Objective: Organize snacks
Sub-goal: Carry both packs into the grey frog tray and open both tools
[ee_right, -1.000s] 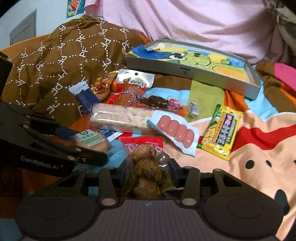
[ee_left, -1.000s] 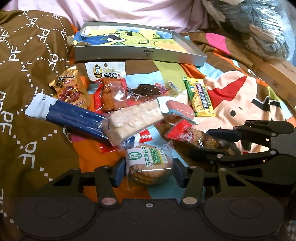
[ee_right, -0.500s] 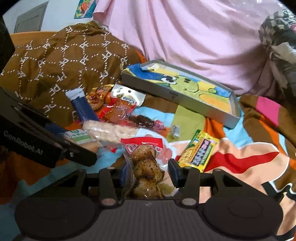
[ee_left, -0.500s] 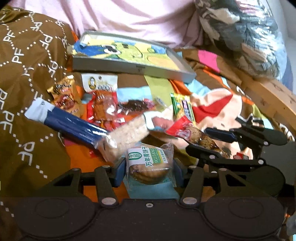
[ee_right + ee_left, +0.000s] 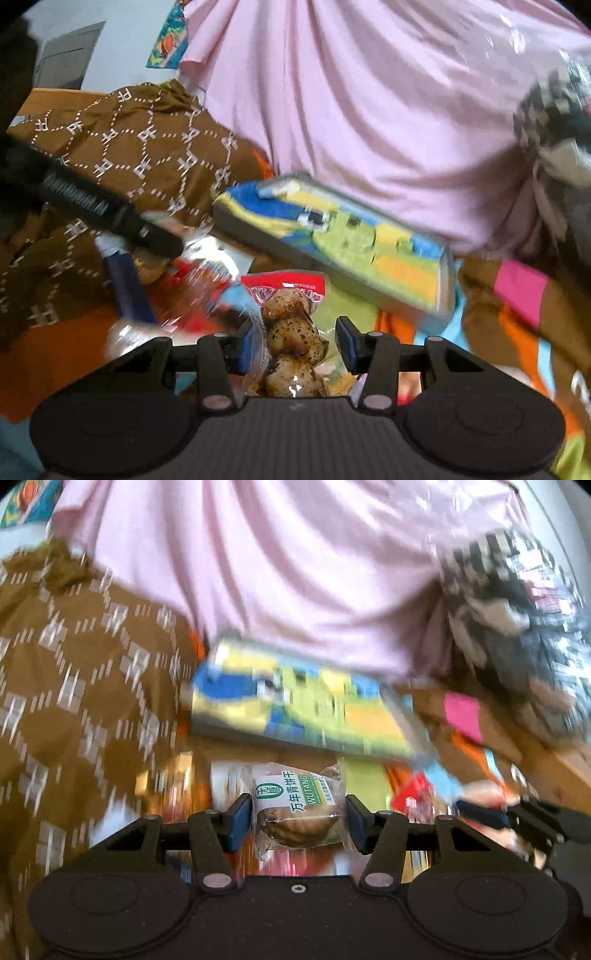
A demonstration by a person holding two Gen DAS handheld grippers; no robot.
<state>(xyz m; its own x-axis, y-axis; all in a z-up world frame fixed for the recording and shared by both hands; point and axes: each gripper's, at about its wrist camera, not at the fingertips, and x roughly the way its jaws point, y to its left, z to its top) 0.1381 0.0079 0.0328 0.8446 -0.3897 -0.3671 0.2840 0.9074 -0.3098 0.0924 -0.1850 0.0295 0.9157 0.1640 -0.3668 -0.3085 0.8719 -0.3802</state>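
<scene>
My left gripper (image 5: 298, 814) is shut on a round biscuit packet (image 5: 297, 805) with a green and white label, held up off the bedding. My right gripper (image 5: 295, 341) is shut on a clear packet of speckled brown eggs (image 5: 291, 332) with a red top, also lifted. A shallow grey tray (image 5: 295, 705) with a cartoon lining lies straight beyond both grippers, also seen as the tray (image 5: 332, 236) in the right wrist view. The right gripper (image 5: 535, 823) shows at the right edge of the left wrist view; the left gripper (image 5: 110, 214) crosses the right wrist view's left side. Both views are blurred.
Several loose snack packets lie blurred on the colourful blanket below, among them a long blue packet (image 5: 127, 291). A brown patterned cover (image 5: 74, 686) fills the left. Pink cloth (image 5: 277, 572) hangs behind the tray. A clear plastic bag (image 5: 517, 602) of dark things sits at the right.
Both grippers have risen off the blanket with their packets and tipped upward. The loose snacks have dropped low in view, and the tray and pink cloth now fill the middle.
</scene>
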